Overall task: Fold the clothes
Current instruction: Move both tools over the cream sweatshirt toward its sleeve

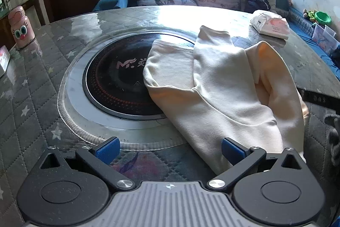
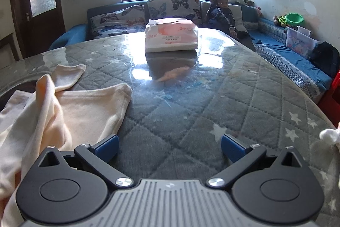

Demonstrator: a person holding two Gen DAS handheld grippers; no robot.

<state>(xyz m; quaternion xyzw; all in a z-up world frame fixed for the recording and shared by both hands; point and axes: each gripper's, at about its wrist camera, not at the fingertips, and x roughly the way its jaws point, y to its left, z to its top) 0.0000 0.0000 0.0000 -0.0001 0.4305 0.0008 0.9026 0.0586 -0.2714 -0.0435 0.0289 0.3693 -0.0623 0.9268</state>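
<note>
Cream garment (image 1: 223, 88) lies lengthwise away toward the tissue pack (image 1: 269, 24); both tongs (image 1: 169, 149) (image 2: 170, 147) released.

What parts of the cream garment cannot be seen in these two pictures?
- Left wrist view: the near end of the cream garment is hidden behind the open left tongs.
- Right wrist view: the garment's left side is cut off by the picture edge and the body of the open right tongs.
- Garment type: cannot tell.
</note>
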